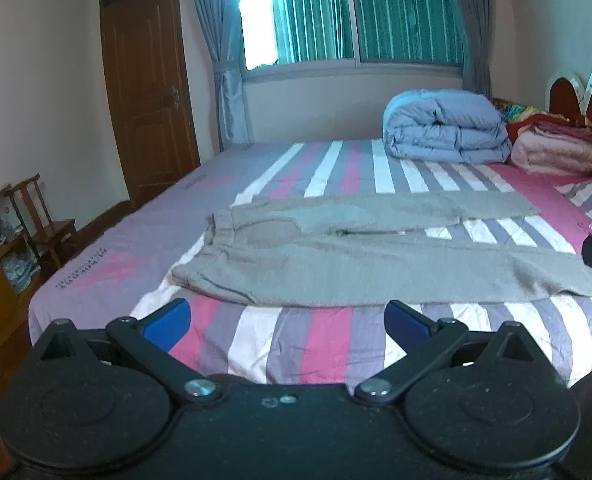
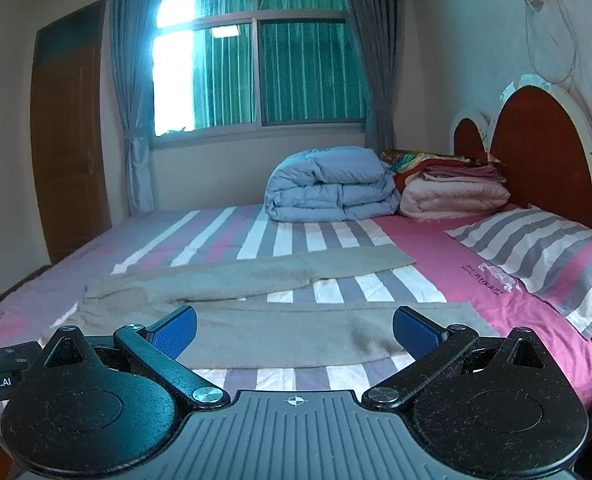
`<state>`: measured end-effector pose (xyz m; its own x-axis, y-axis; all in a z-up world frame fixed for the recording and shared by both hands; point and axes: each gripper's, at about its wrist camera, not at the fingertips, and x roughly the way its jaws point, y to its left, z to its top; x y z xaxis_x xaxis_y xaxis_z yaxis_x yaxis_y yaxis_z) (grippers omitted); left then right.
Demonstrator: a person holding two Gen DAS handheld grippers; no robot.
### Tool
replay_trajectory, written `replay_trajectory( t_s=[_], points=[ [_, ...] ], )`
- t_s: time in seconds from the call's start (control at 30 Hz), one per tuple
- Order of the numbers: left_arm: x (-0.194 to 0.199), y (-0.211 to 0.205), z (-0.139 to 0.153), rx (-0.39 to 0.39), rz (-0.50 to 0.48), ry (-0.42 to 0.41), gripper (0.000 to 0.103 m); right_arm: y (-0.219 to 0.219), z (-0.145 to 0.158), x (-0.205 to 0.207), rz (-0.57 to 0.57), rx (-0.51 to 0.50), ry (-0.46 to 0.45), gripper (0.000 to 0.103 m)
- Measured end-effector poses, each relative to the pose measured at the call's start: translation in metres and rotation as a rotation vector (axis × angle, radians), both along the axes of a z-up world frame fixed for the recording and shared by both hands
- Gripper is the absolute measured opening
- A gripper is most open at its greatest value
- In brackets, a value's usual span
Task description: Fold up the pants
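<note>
- On the striped bed, left wrist view: grey pants lie flat, legs apart; left gripper hovers released, empty.
- Right wrist view: right gripper spread over the near leg; pinching the sheet too would drag it.

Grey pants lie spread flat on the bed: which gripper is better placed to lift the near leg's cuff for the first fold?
Right. The right gripper hangs open over the near leg's cuff end of the grey pants; the left gripper faces the waistband.
</note>
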<state>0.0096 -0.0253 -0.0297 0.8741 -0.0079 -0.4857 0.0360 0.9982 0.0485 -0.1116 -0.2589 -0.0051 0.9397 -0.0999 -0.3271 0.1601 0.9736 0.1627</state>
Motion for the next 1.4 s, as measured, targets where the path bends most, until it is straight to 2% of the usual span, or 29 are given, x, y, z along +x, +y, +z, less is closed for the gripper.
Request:
replay_trajectory(
  t_s=[0.13,0.23,0.6,0.73,0.9,1.03,1.27,1.4],
  points=[
    [0.005,0.003,-0.005,0.008,0.01,0.029,0.097,0.001,-0.011,0.003,0.008,-0.023,-0.008,0.103],
    [0.008,0.006,-0.007,0.022,0.027,0.044,0.097,0.001,-0.024,0.011,0.014,-0.03,0.026,0.103],
    [0.048,0.015,-0.036,0.03,0.059,0.172,0.097,-0.019,-0.075,0.04,0.038,0.055,0.166,0.103],
    [0.072,0.01,-0.042,0.046,0.068,0.204,0.097,-0.03,-0.086,0.055,0.057,0.098,0.182,0.103],
    [0.108,0.006,-0.034,0.056,0.076,0.22,0.097,-0.038,-0.083,0.094,0.07,0.074,0.217,0.103],
    [0.143,0.008,-0.029,0.091,0.086,0.223,0.097,-0.038,-0.075,0.128,0.113,0.047,0.208,0.103],
    [0.233,0.041,-0.019,0.112,0.133,0.245,0.097,-0.025,-0.058,0.217,0.292,-0.07,0.176,0.103],
    [0.281,0.059,-0.024,0.126,0.167,0.273,0.092,-0.013,-0.054,0.274,0.387,-0.084,0.184,0.103]
  ],
)
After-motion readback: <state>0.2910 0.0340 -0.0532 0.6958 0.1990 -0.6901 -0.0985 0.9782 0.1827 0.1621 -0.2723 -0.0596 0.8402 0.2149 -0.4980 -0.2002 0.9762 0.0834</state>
